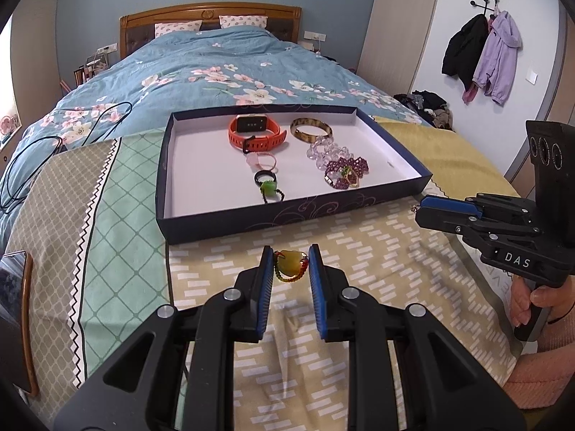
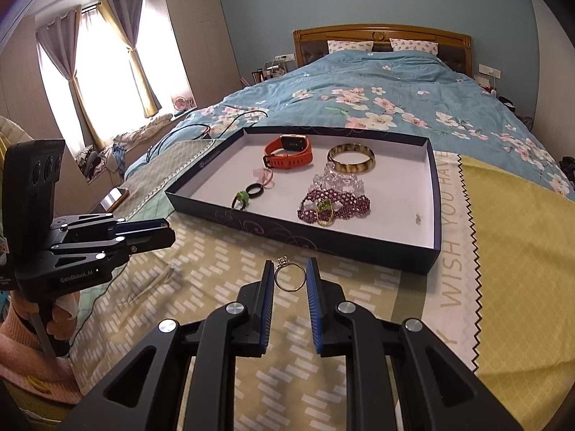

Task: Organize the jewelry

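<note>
My left gripper [image 1: 290, 264] is shut on a yellow-green stone pendant [image 1: 289, 265] with a beaded cord, held above the bed cloth in front of the tray. My right gripper [image 2: 290, 276] is shut on a thin silver ring [image 2: 289, 277] with a small stone. The dark blue tray [image 1: 287, 215] with a white floor holds an orange watch [image 1: 256, 131], a tortoiseshell bangle [image 1: 311, 128], clear beads [image 1: 327, 152], a purple beaded bracelet [image 1: 345, 172], a black ring [image 1: 265, 177], a green ring [image 1: 267, 189] and a pink bracelet [image 1: 261, 160]. The tray also shows in the right wrist view [image 2: 436, 194].
The tray lies on patterned cloths on a bed with a blue floral duvet [image 1: 215, 72]. A phone [image 1: 16, 309] lies at the left edge. Black cables [image 1: 43, 151] trail over the duvet. The right gripper [image 1: 422, 210] shows beside the tray's near right corner.
</note>
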